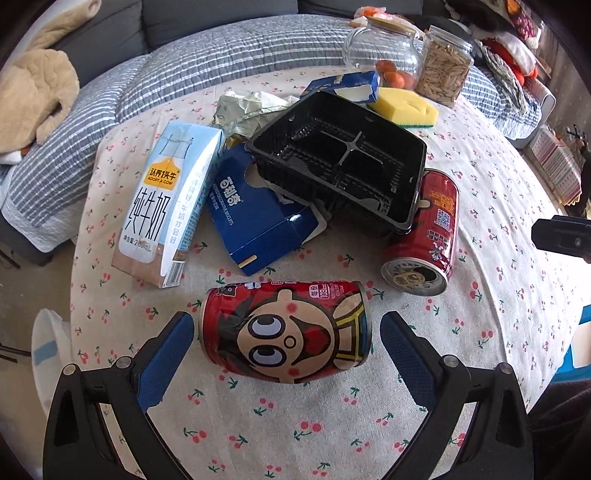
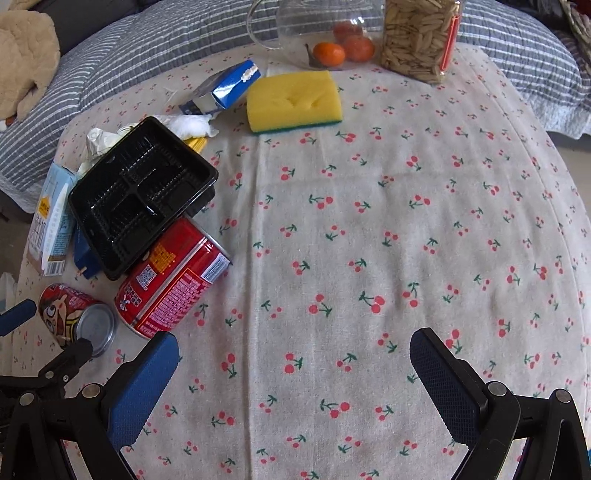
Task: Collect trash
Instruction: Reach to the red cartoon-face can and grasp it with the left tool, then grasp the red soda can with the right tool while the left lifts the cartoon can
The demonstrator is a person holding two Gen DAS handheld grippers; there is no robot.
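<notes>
A red cartoon-face can (image 1: 284, 330) lies on its side between the open fingers of my left gripper (image 1: 286, 332), with small gaps on both sides. It also shows in the right wrist view (image 2: 74, 317). Behind it lie a second red can (image 1: 428, 236), a black plastic tray (image 1: 340, 158), a blue biscuit box (image 1: 255, 218), a milk carton (image 1: 166, 199) and crumpled paper (image 1: 247, 107). My right gripper (image 2: 295, 354) is open and empty over bare tablecloth, to the right of the second can (image 2: 173, 277).
A yellow sponge (image 2: 293, 99), a small blue carton (image 2: 221, 92), a glass jug with oranges (image 2: 328, 33) and a jar of seeds (image 2: 417, 37) stand at the back of the round cherry-print table (image 2: 369, 221). A striped sofa surrounds it.
</notes>
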